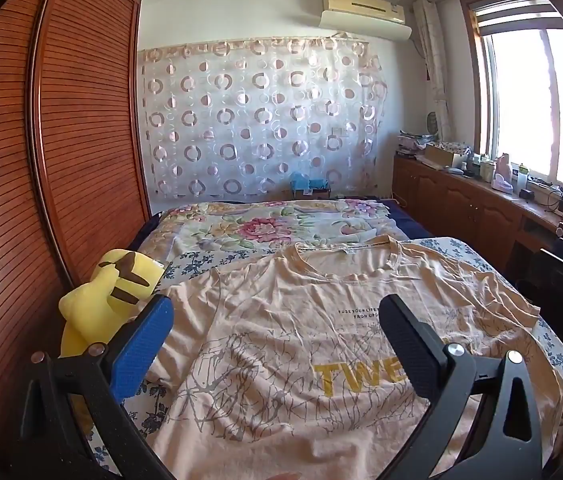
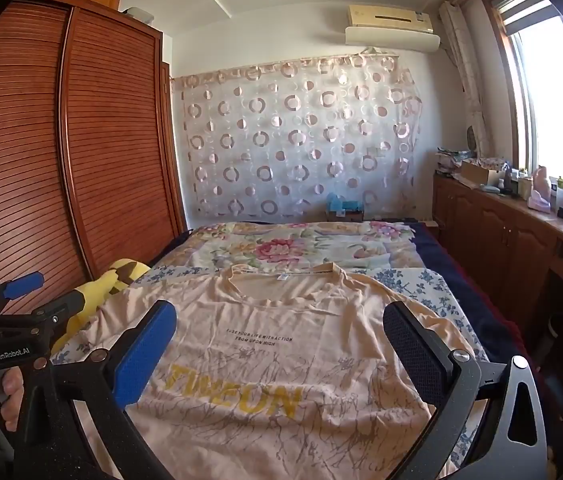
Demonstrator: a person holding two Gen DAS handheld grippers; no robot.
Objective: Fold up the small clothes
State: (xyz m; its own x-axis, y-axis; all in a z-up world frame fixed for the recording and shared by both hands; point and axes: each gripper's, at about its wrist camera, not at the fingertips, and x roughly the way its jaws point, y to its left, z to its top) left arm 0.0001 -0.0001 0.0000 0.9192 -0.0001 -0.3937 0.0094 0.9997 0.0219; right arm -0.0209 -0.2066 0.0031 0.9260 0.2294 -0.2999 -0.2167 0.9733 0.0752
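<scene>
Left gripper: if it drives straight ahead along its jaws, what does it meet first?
Most likely the peach T-shirt spread flat on the bed. The left gripper is open, its jaws framing the shirt's printed chest. Height above the cloth is unclear, so a shallow path might skim on toward the floral quilt.

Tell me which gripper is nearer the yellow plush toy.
Left. The left gripper hangs open right beside the yellow plush toy; the right gripper, also open, sits farther right over the T-shirt.
</scene>
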